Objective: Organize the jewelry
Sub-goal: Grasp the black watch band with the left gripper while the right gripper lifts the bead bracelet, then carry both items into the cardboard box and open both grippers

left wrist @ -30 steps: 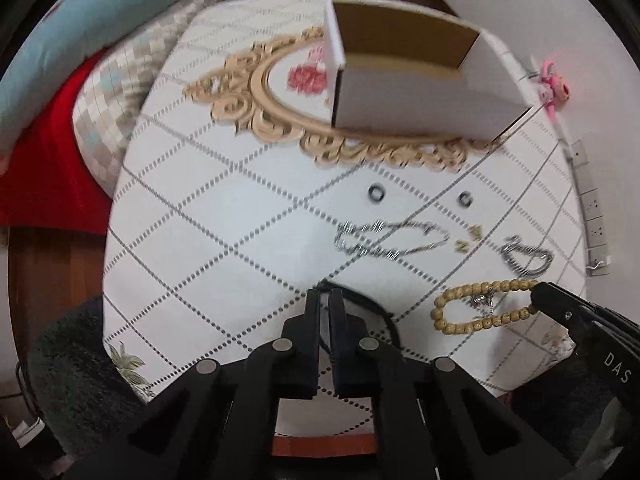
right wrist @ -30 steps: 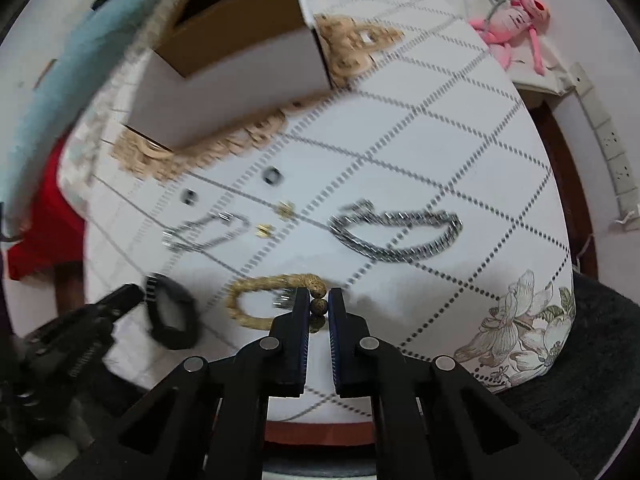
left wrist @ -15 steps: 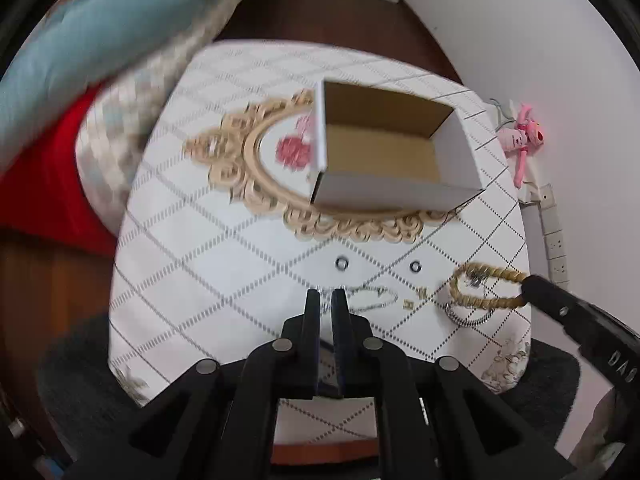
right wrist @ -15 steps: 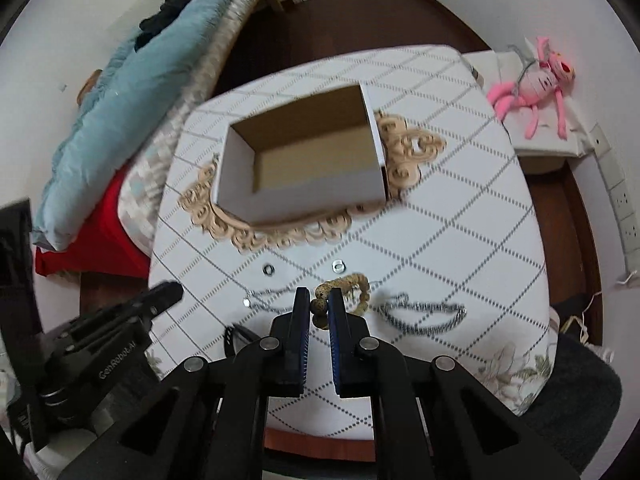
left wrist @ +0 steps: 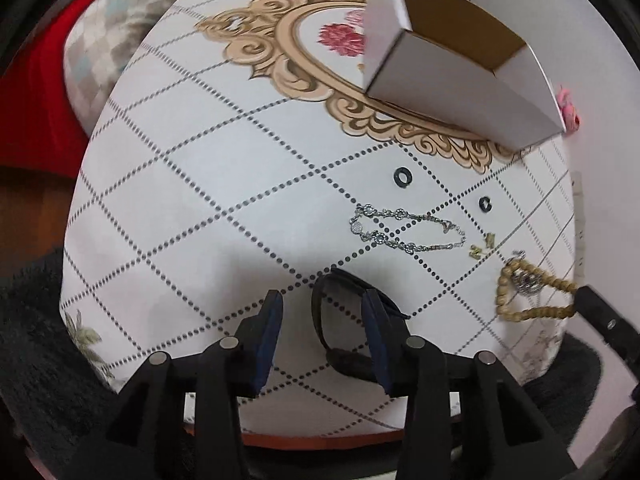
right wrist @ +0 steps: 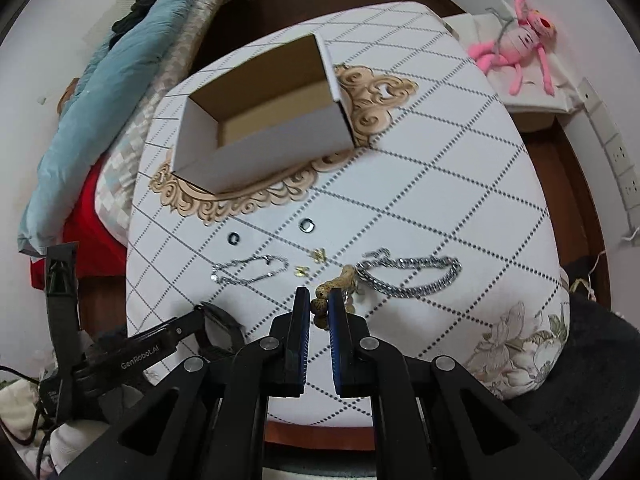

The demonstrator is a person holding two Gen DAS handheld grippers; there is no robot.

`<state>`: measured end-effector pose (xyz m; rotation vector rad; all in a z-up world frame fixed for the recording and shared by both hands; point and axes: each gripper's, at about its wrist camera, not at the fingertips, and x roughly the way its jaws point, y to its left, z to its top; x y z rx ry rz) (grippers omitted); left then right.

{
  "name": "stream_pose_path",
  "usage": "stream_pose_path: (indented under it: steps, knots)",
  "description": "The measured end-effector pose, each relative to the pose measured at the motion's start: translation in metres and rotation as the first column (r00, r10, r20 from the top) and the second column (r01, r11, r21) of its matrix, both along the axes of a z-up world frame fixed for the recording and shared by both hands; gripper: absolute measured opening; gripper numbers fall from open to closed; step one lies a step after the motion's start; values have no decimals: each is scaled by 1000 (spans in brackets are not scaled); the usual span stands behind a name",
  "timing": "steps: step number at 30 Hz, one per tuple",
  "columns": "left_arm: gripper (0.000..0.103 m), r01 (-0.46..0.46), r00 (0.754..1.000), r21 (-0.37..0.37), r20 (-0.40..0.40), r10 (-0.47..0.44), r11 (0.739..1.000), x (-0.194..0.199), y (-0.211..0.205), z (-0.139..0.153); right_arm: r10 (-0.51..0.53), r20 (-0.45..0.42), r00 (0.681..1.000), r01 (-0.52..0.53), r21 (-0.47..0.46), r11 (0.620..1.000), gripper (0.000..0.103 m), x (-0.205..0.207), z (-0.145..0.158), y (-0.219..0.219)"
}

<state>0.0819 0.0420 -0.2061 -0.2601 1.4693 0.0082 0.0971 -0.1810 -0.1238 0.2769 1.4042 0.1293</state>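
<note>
The white table (right wrist: 460,184) with its dotted diamond grid and gold scroll medallion carries everything. On the medallion sits the open white cardboard box (right wrist: 264,152), brown inside, and nothing is visible in the part of its interior that shows.

All the loose jewelry lies on the near side of the box. The heavy silver curb-chain bracelet (right wrist: 408,276) lies nearest the table's flower-printed corner, the farthest piece from the box on that side. The thin silver link bracelet (left wrist: 404,230) lies in a loose loop in front of the box's near wall. The black band bracelet (left wrist: 340,320) lies farther from the box than that loop, close to the table edge. Two dark rings (left wrist: 403,177) (left wrist: 485,203) rest just in front of the box, apart from each other, and a pair of small gold earrings (left wrist: 482,246) sits between the rings and the wooden bead bracelet (left wrist: 524,296).

The left gripper (left wrist: 320,332) stands wide open and grips nothing; the black band bracelet lies between its blue pads, close to the right-hand pad, though contact cannot be told. The right gripper (right wrist: 319,312) is closed to a narrow gap, pinching the wooden bead bracelet's beads between its fingers, the rest of the strand trailing toward the curb chain.
</note>
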Motion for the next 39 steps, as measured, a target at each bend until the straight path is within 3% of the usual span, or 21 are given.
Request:
stream_pose_path:
  steps: [3,8,13,23,28,33,39]
  knots:
    - [4,44,999,26,29,-45,999,2,-11,-1,-8,-2,1000,8,-9,1000,10,0,-3,-2]
    - [2,87,995,58,36,-89,995,0,-21,-4,-6,-1,1000,6,-11,1000,10,1,-3,-2]
    - [2,90,993,40,72,-93,995,-1,-21,12,-5,20,1000,5,11,1000,10,3,10,-3]
    - [2,99,965,-6,244,-95,995,27,-16,99,33,112,993,-43,86,995,10,24,59,10]
    - [2,115,951,-8,289,-108,993,67,-12,120,50,192,980,-73,114,991,10,54,95,22]
    - [2,126,952,3,282,-121,992,115,-12,116,72,235,969,-97,94,991,10,99,108,36]
    - [4,117,968,-27,227,-108,993,168,-5,95,100,189,977,-114,66,991,10,152,85,48]
